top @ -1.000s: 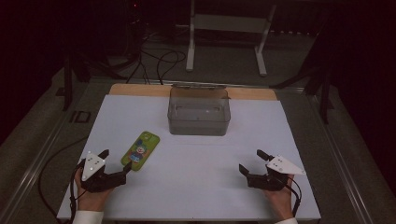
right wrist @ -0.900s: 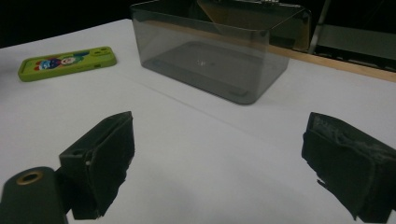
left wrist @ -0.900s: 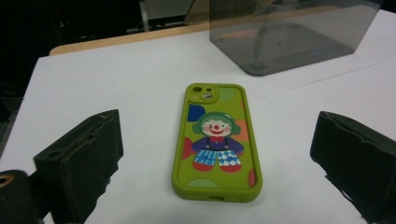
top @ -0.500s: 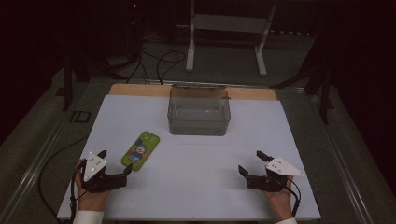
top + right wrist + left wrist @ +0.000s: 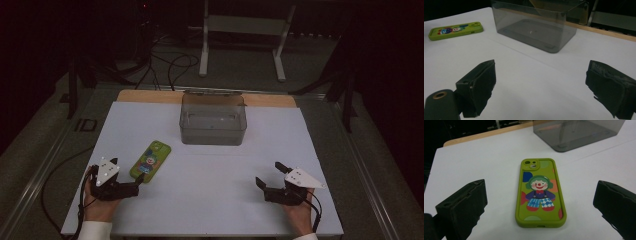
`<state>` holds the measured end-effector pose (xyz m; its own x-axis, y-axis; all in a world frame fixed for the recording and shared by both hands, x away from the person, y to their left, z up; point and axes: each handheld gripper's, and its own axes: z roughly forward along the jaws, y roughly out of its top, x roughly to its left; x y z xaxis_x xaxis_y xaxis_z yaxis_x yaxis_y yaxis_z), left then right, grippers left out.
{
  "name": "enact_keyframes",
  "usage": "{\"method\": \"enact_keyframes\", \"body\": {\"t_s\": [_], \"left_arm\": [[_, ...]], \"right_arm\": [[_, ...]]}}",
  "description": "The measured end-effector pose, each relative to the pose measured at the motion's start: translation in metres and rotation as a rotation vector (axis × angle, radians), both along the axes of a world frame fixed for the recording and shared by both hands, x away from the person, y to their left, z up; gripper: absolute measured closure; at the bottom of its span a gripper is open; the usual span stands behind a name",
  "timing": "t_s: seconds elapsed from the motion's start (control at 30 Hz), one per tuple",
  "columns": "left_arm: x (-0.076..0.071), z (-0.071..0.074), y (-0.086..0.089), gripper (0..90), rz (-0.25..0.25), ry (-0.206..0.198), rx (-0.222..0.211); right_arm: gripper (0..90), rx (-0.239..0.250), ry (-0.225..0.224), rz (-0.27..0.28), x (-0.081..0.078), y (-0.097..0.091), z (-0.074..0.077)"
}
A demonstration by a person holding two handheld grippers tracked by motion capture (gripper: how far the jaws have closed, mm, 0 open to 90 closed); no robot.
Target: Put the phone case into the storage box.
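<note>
Green phone case [image 5: 539,192] flat on white worktop [image 5: 210,200], centre frame, left tool [image 5: 541,202] released just before it, right tool [image 5: 544,87] released, lower right

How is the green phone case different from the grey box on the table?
The phone case is bright green, opaque and flat, with a clown picture; the box is smoky grey, see-through and tall. The phone case lies near the left tool; the box stands farther back. Both rest on the white table.

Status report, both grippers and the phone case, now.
Left gripper open, jaws lined up on green phone case. Right gripper open, empty. Clear box beyond, nothing blocking.
</note>
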<state>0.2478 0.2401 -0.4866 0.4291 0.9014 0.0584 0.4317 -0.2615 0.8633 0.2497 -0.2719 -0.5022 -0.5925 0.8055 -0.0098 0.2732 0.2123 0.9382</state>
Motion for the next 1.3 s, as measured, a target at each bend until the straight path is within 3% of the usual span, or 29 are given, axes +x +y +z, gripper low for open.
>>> {"method": "enact_keyframes", "body": {"t_s": [0.23,0.67,1.3], "left_arm": [[0.011,0.009,-0.004,0.0,0.011,0.032,0.041],[0.048,0.003,-0.011,0.0,-0.007,0.202,0.115],[0.077,-0.003,-0.022,0.1,-0.024,0.319,0.169]], "right_arm": [[9.3,0.002,0.001,-0.003,-0.001,0.0,0.0],[9.4,0.004,0.003,-0.004,-0.001,-0.001,0.001],[9.3,-0.002,0.004,-0.002,-0.001,-0.001,0.0]]}}
